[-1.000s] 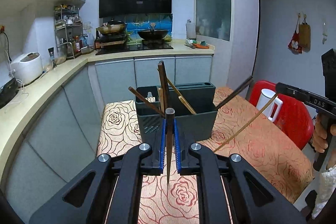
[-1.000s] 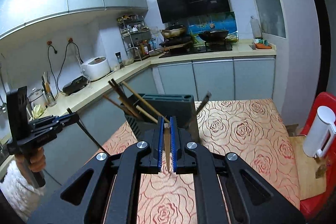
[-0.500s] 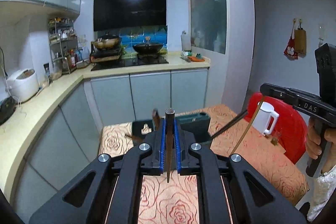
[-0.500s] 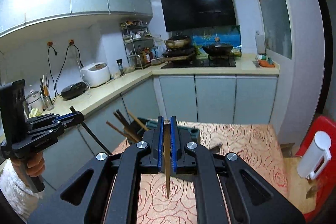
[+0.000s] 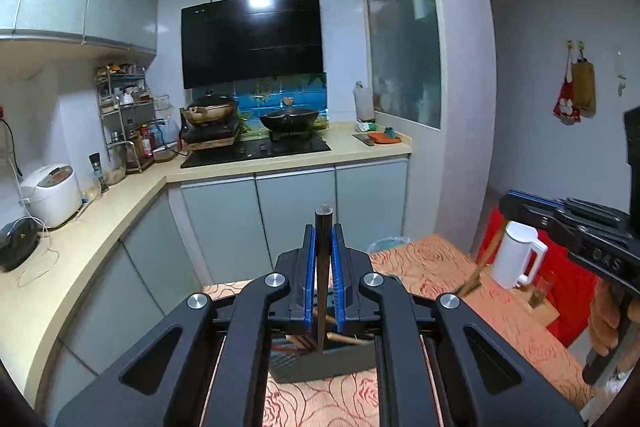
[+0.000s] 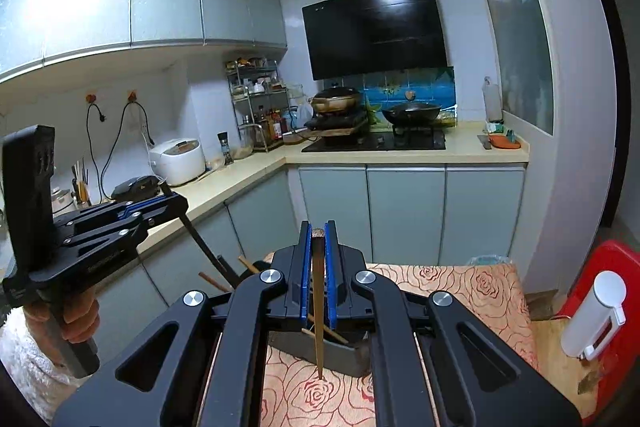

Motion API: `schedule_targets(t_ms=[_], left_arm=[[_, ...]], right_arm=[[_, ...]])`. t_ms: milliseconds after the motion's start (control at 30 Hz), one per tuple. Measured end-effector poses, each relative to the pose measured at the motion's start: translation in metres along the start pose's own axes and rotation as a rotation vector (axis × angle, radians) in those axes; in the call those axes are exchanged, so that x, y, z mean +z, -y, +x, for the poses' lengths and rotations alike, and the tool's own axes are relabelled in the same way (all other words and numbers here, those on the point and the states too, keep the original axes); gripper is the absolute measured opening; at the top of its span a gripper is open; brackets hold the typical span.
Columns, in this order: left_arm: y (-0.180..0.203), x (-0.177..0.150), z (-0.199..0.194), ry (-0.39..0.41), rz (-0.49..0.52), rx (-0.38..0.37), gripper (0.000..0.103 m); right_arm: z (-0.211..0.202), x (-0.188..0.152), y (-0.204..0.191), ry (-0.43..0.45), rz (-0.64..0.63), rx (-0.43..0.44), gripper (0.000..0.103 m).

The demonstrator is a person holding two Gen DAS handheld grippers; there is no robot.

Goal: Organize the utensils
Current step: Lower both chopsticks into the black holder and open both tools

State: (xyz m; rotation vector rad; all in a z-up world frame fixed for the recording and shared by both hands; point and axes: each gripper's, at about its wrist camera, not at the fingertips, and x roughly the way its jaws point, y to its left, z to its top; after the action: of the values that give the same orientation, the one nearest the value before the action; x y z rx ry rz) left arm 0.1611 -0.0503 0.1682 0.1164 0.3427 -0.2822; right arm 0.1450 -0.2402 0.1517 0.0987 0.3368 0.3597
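My left gripper [image 5: 323,239] is shut on a dark brown chopstick [image 5: 322,279] that hangs down toward the dark grey utensil holder [image 5: 320,363] on the table. Several wooden chopsticks lie in the holder. My right gripper [image 6: 316,247] is shut on a lighter brown chopstick [image 6: 318,311] whose tip hangs just in front of the holder [image 6: 320,351]. The right gripper also shows at the right of the left wrist view [image 5: 520,205], the left gripper at the left of the right wrist view [image 6: 176,201].
The table has a rose-patterned cloth [image 5: 436,267]. A white kettle [image 5: 516,255] stands on a red stool [image 5: 572,287] at the right. Kitchen counter and cabinets [image 5: 292,203] run behind and to the left.
Both grippers have lifted and pulled back, each with its chopstick. The holder has dropped low in both views and is now mostly hidden behind the fingers.
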Motion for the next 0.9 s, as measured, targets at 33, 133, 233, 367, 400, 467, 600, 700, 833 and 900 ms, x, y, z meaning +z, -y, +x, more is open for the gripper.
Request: schedule_targets(t_ms=[33,133,233,367,400,467,600,700,833,900], left_arm=[[-0.001,0.002,0.005,0.0,-0.007,0.009,0.007],[-0.005,0.006,0.014,0.005,-0.03,0.019,0.007],[-0.009,0.009,0.021,0.016,-0.057,0.015,0.007],[-0.014,0.012,0.029,0.028,-0.08,0.009,0.007],[-0.015,0.012,0.031,0.029,-0.086,0.01,0.007],[-0.017,0.014,0.034,0.033,-0.093,0.015,0.007],[-0.022,0.014,0.043,0.037,-0.121,0.019,0.007],[-0.025,0.009,0.051,0.025,-0.137,0.016,0.007],[-0.025,-0.003,0.06,0.004,-0.133,0.008,0.007],[-0.024,-0.009,0.064,-0.01,-0.127,0.008,0.007]], right_arm=[[0.0,0.001,0.001,0.003,0.0,-0.002,0.007],[0.003,0.007,0.004,0.012,0.005,-0.014,0.007],[0.008,0.014,0.009,0.015,0.014,-0.025,0.007],[0.015,0.022,0.013,0.015,0.027,-0.036,0.007],[0.017,0.023,0.015,0.016,0.028,-0.039,0.007],[0.021,0.027,0.015,0.02,0.031,-0.044,0.007],[0.031,0.032,0.015,0.028,0.033,-0.051,0.007],[0.04,0.032,0.015,0.026,0.039,-0.06,0.007],[0.049,0.035,0.02,0.019,0.07,-0.05,0.007],[0.05,0.037,0.021,0.022,0.085,-0.04,0.007]])
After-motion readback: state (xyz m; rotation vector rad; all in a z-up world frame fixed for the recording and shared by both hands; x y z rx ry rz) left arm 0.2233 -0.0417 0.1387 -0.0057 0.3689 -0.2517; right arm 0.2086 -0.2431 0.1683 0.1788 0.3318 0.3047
